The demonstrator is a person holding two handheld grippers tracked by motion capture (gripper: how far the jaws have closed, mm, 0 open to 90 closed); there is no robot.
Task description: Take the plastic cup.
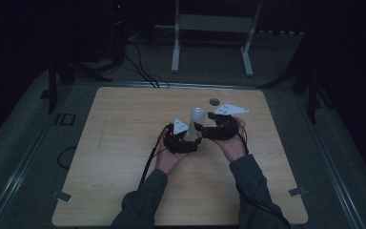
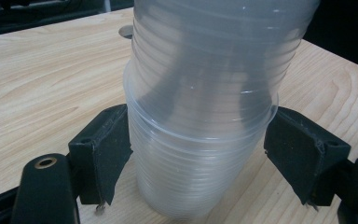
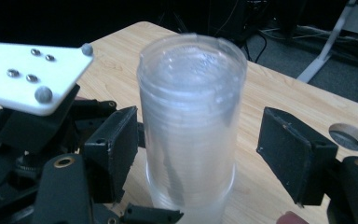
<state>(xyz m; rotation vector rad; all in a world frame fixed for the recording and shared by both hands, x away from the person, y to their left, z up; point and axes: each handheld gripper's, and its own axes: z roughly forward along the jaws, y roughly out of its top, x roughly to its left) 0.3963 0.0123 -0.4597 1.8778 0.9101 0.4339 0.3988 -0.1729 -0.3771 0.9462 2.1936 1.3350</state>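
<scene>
Dim room, brighter close-ups

The high view is looking dark and grainy, surroundings sinking into black; the pale wooden tabletop [image 1: 124, 157] is catching weak overhead light, while the clear ribbed plastic cups [image 2: 205, 116] are showing soft glare and blur.

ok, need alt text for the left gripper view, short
A stack of clear plastic cups stands on a light wooden table, filling the middle of the picture. The left tool has its two black jaws on either side of the lower cup, the left jaw touching it, the right one close beside the rim. A round hole in the table shows behind.
</scene>
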